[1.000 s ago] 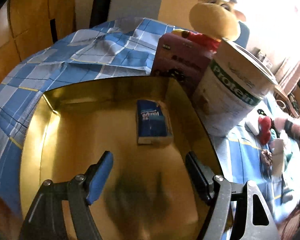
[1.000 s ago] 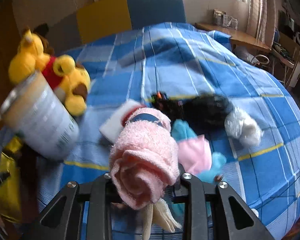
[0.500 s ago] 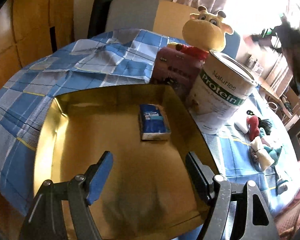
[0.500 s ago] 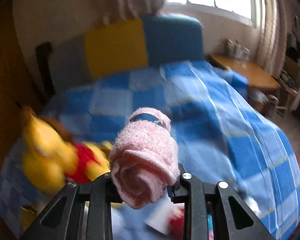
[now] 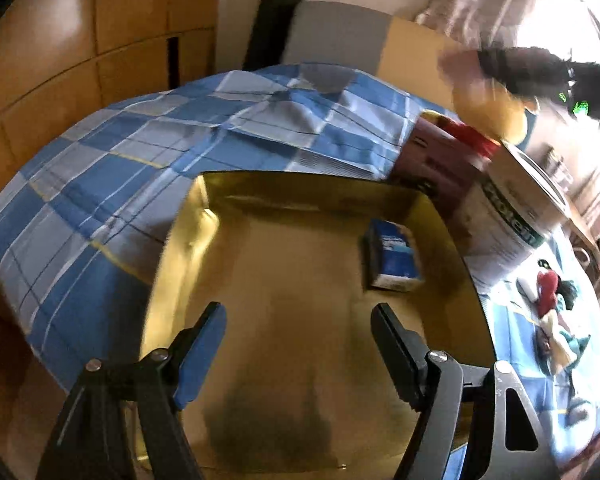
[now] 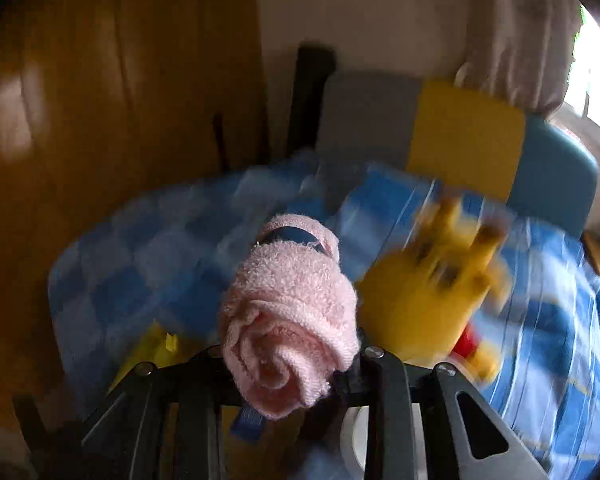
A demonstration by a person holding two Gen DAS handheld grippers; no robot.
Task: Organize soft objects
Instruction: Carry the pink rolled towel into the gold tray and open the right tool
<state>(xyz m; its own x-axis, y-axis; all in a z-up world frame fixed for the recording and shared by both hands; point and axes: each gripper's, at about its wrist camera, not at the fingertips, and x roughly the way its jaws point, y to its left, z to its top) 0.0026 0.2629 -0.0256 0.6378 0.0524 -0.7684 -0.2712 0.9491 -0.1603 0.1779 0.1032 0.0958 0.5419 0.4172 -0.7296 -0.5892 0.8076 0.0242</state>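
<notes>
Pink rolled towel (image 6: 290, 312) sits clamped between the right tool (image 6: 292, 364) fingers.

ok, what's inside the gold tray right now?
Only a small blue packet lies in the gold tray, near its right wall. The open left gripper hides part of the near floor.

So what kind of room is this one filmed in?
Most likely a bedroom at home: a bed under a blue checked cover with a padded headboard, wooden wardrobe panels beside it, curtains at the window.

Window glare right, motion blur, fisheye
</notes>
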